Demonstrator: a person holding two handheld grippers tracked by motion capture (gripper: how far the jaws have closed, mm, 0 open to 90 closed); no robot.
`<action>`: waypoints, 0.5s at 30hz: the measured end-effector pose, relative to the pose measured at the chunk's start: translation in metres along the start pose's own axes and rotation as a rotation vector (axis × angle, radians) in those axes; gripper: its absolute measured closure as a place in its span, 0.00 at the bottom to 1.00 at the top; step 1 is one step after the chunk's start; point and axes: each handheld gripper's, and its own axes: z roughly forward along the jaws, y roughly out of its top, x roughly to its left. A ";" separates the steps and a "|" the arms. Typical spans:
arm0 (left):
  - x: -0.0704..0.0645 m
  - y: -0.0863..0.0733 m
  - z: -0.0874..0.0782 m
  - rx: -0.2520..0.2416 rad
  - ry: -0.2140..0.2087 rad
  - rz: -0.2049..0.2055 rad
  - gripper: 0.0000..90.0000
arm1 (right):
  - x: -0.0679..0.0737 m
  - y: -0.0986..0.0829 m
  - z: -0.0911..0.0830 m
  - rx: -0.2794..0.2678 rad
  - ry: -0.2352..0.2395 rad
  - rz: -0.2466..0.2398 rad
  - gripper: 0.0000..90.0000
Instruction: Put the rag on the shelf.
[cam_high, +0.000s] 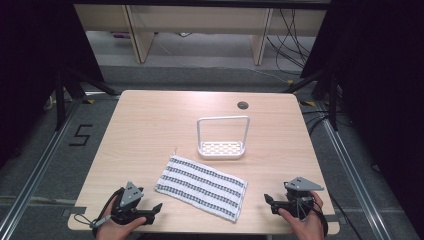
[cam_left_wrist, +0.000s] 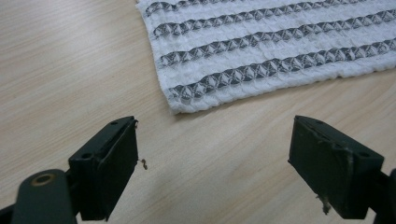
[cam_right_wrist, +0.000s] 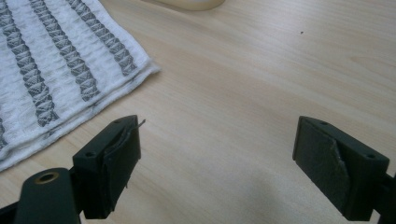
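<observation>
Both claws, left claw (cam_high: 156, 207) and right claw (cam_high: 268, 199), rest spread and empty on the near desk (cam_high: 150, 125). The striped towel (cam_high: 201, 186) lies flat between them. This looks like the approach; next, each claw likely needs a towel corner.

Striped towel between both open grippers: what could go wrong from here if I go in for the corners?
The towel lies flat on the table, so the left gripper may scrape wood or pinch one layer only. The right gripper sits apart from the edge; uneven grabs could skew it. Dragging it forward might knock the white rack.
</observation>
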 end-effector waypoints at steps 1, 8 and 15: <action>-0.001 0.000 0.000 0.000 -0.003 -0.006 0.17 | 0.002 0.000 0.000 0.006 -0.005 0.014 0.19; -0.004 0.002 0.000 0.005 -0.011 0.021 0.17 | 0.000 0.001 0.001 0.014 0.010 0.000 0.20; -0.016 0.004 0.003 -0.021 -0.048 0.021 0.17 | -0.001 0.002 0.001 -0.009 0.018 -0.009 0.22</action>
